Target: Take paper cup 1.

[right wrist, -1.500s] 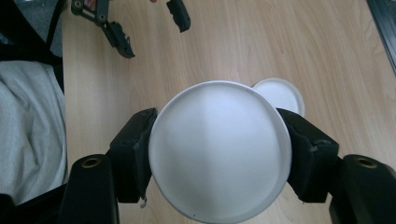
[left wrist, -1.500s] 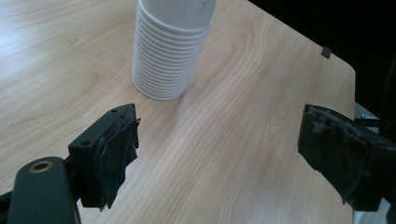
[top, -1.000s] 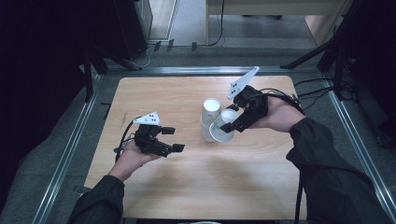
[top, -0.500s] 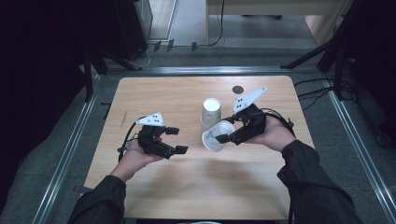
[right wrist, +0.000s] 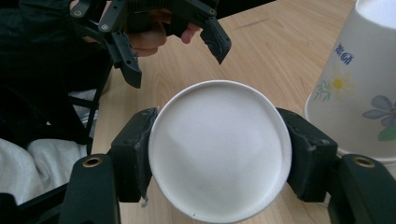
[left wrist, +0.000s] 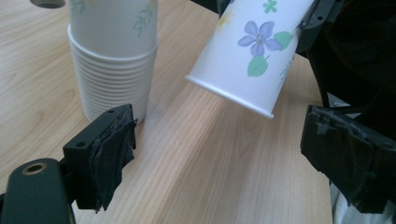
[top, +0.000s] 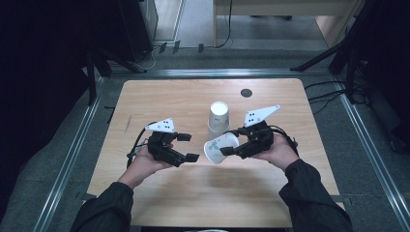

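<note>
My right gripper [top: 231, 150] has come down and toward me from the stack of upside-down white paper cups with flower prints [top: 218, 120], and it now carries a single white paper cup printed with blue flowers [top: 220, 147], clamped by its closed end between both pads, tilted on its side with the open mouth facing my left gripper [top: 189, 147]. A second ago that cup sat close against the stack; now it is clear of it and hangs just above the table. My left gripper has moved in a little nearer, its jaws have just been opening, and they stand apart with nothing between them, so I judge a handover is the step at hand. The light wooden table top [top: 159, 96] has a small dark round hole [top: 246, 93] near its far edge, a metal frame surrounds it, and the room beyond is dim, with cables on a grey floor.
</note>
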Demonstrator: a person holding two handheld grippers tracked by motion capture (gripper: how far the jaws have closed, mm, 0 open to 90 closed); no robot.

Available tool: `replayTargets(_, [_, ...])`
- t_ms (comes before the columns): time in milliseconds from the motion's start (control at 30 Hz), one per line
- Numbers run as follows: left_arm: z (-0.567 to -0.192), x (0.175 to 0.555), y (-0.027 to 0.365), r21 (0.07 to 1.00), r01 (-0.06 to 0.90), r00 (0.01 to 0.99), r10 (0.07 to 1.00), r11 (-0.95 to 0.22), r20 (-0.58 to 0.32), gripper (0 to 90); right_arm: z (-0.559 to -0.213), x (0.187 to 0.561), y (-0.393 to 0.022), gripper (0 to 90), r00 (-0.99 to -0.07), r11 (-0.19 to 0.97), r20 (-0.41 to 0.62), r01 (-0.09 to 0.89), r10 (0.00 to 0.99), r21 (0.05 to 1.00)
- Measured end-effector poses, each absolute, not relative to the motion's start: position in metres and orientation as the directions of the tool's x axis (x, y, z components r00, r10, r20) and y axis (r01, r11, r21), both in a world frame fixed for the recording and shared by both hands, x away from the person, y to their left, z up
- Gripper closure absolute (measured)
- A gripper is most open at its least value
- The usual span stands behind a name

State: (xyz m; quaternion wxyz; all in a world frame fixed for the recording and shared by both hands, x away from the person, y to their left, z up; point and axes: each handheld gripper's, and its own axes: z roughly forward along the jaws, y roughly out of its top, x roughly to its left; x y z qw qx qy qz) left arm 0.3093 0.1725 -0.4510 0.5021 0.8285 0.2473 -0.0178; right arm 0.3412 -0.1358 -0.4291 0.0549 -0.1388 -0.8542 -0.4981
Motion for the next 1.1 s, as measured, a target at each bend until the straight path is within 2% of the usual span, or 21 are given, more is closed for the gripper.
replayTargets(300, [-0.452, 0.316, 0.167, 0.822, 0.418, 0.886, 0.375, -0.387, -0.274, 10.5, -0.432, 0.345, -0.131, 35.4, -0.956, 0.431, 0.259, 0.294, 0.139, 0.853])
replayTargets(667, [-0.451, 0.321, 0.162, 0.830, 0.397, 0.902, 0.334, -0.391, -0.274, 9.1, -0.422, 0.350, -0.117, 35.4, -0.963, 0.446, 0.252, 0.268, 0.095, 0.854])
replayTargets(1100, [-0.460, 0.318, 0.146, 0.825, 0.375, 0.919, 0.285, -0.422, -0.272, 9.5, -0.424, 0.349, -0.111, 35.4, -0.963, 0.444, 0.256, 0.265, 0.082, 0.856])
